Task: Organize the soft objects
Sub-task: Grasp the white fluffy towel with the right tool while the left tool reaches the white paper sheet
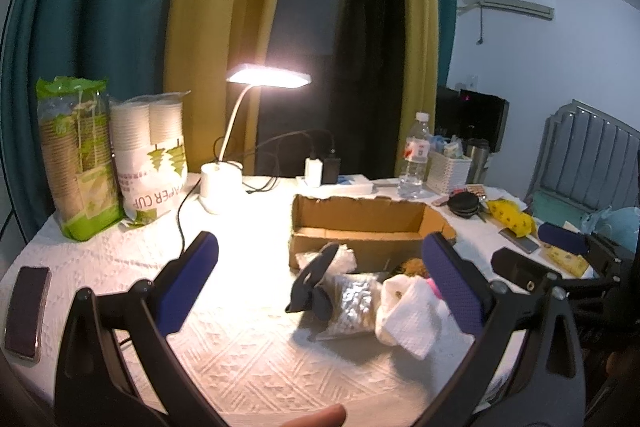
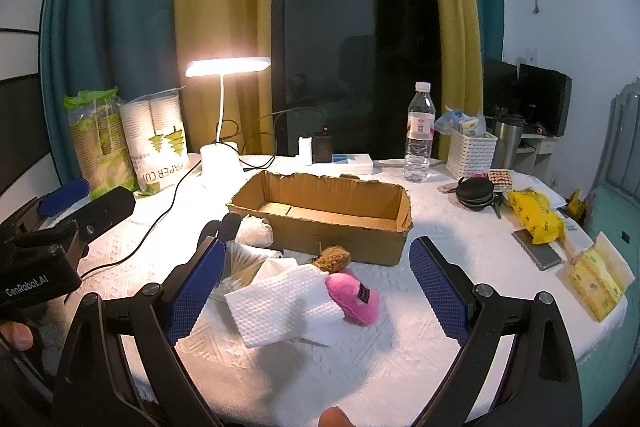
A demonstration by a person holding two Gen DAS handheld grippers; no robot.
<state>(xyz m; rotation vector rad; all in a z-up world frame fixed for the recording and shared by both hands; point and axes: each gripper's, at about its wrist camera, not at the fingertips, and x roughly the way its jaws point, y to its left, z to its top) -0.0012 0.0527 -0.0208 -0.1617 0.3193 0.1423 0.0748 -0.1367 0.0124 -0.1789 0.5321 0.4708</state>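
An open cardboard box [image 2: 320, 223] [image 1: 360, 227] lies on the white tablecloth. In front of it is a pile of soft things: a white cloth [image 2: 280, 303] [image 1: 412, 315], a pink plush [image 2: 352, 293], a brown plush [image 2: 332, 259], a clear bag of small pieces [image 1: 352, 303], a dark object [image 1: 310, 285] and a white wad [image 2: 254, 231]. My left gripper [image 1: 320, 287] is open and empty, hovering before the pile. My right gripper [image 2: 316, 287] is open and empty, with the cloth and pink plush between its fingers but below them.
A lit desk lamp [image 2: 218, 155], paper cup packs [image 2: 156, 147], a water bottle [image 2: 418, 135], a white basket [image 2: 470, 153], a yellow bag [image 2: 536, 217], tissue pack [image 2: 600, 275], phones [image 1: 26, 311] [image 2: 536, 247] and cables surround the box.
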